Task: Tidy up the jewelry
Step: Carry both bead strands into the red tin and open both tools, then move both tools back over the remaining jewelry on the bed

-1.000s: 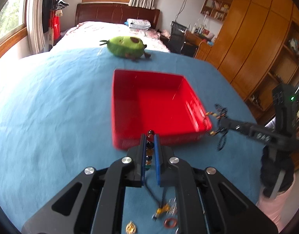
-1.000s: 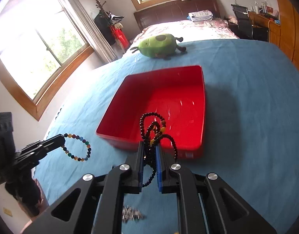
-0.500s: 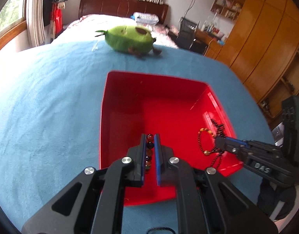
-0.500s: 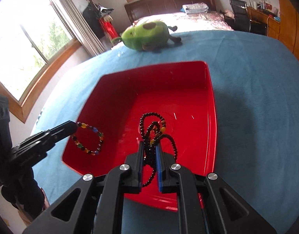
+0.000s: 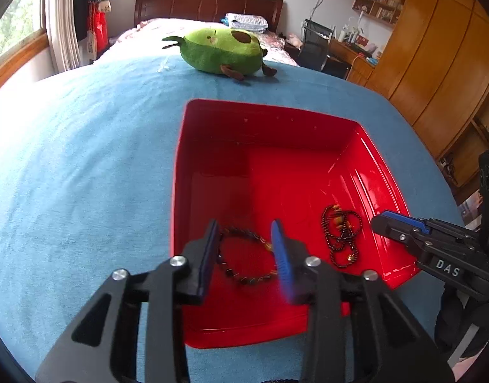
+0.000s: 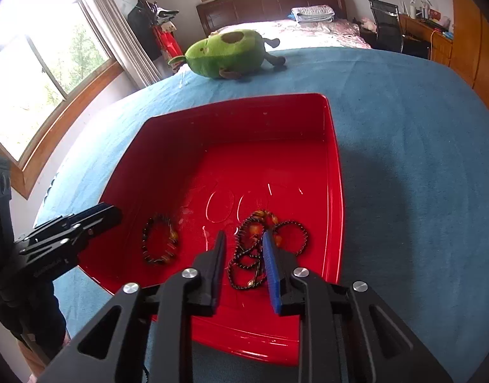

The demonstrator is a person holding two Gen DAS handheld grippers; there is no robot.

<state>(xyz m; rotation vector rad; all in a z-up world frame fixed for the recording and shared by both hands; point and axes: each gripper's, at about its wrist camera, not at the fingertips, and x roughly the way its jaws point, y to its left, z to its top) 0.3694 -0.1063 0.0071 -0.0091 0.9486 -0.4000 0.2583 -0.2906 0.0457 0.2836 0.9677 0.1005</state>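
A red tray (image 5: 212, 121) (image 6: 335, 166) sits on the blue cloth. A multicoloured bead bracelet (image 5: 244, 257) (image 6: 159, 239) lies on its floor at the near left. A black bead necklace (image 5: 341, 234) (image 6: 260, 249) with orange beads lies in a heap at the near right. My left gripper (image 5: 246, 245) is open above the bracelet, holding nothing. It also shows in the right wrist view (image 6: 100, 215). My right gripper (image 6: 242, 249) is open above the necklace, holding nothing. It also shows in the left wrist view (image 5: 385, 221).
A green avocado plush (image 5: 223, 51) (image 6: 228, 52) lies on the cloth beyond the tray. A bed, a window, a desk chair and wooden wardrobes stand behind. Blue cloth (image 5: 84, 159) surrounds the tray.
Both grippers moved over the tray and opened. The bracelet and the necklace dropped from the fingers onto the tray floor.
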